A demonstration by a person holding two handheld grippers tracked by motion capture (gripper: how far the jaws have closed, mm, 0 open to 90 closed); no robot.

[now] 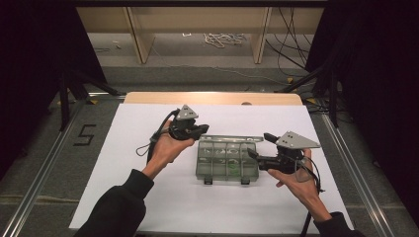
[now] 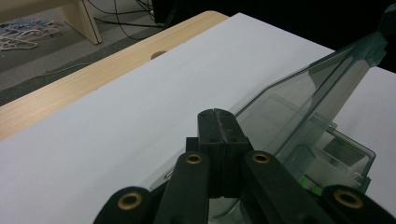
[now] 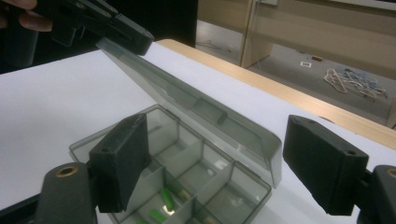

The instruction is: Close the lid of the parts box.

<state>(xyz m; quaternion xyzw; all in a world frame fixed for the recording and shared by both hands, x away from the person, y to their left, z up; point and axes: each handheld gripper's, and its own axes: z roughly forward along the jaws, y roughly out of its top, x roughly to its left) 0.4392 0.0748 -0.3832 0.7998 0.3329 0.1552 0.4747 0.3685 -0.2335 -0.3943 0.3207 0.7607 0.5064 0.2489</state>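
The table, covered by a white sheet, carries a clear compartment box at its centre, between the two hands. The box base lies flat; its lid is hinged up and tilted at the far side (green items lie in one compartment). The left gripper has its jaws clenched on the lid's corner, holding it raised; in the right gripper view that grip is at top left. The right gripper is released, jaws spread wide above the near right end of the box, nothing between them. The step in hand appears to be opening the lid. The next move likely calls for swinging the lid fully back, or a steady hold while the right gripper reaches into a compartment.
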